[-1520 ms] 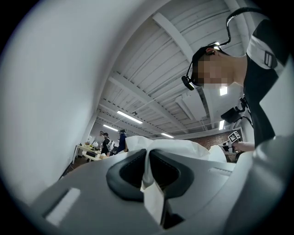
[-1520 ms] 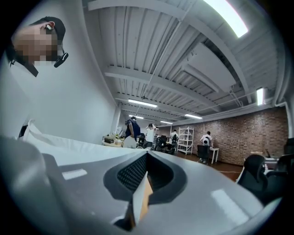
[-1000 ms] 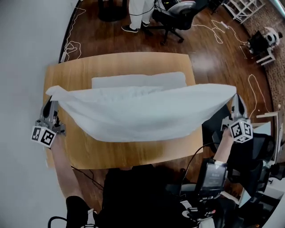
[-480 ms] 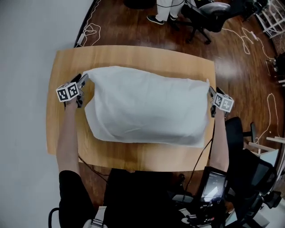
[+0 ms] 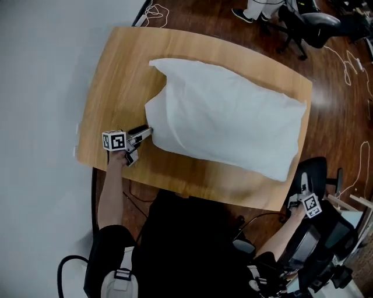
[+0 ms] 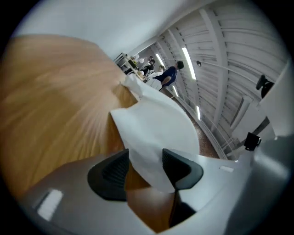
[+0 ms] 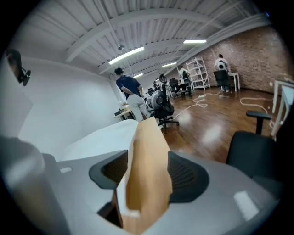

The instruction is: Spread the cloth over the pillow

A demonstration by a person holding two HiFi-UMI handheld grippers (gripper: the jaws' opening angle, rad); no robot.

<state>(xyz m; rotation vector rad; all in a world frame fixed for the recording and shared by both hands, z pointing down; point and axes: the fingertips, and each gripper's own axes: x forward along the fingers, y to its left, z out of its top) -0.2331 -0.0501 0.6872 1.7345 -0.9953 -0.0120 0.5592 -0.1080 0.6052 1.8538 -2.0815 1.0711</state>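
Observation:
The white cloth (image 5: 227, 116) lies spread on the wooden table (image 5: 116, 75) and bulges over the pillow, which is hidden beneath it. My left gripper (image 5: 147, 131) sits low at the cloth's front-left corner. In the left gripper view that corner (image 6: 151, 137) hangs loosely between the jaws of the left gripper (image 6: 144, 161), which have just been opening and stand apart. My right gripper (image 5: 301, 189) is off the table's front-right corner, away from the cloth. In the right gripper view the right gripper (image 7: 147, 172) has just been opening too, and only the table's corner (image 7: 147, 156) shows between its wide jaws.
A black office chair (image 5: 315, 23) and a person's feet (image 5: 250, 11) stand on the wood floor beyond the table. Another dark chair (image 5: 317, 169) is close to my right gripper. Cables trail on the floor (image 5: 349, 58). A white wall runs along the left.
The cloth, held up taut between both grippers, has come down onto the pillow. Both grippers dropped and opened; the right one has left the cloth and sunk past the table's edge.

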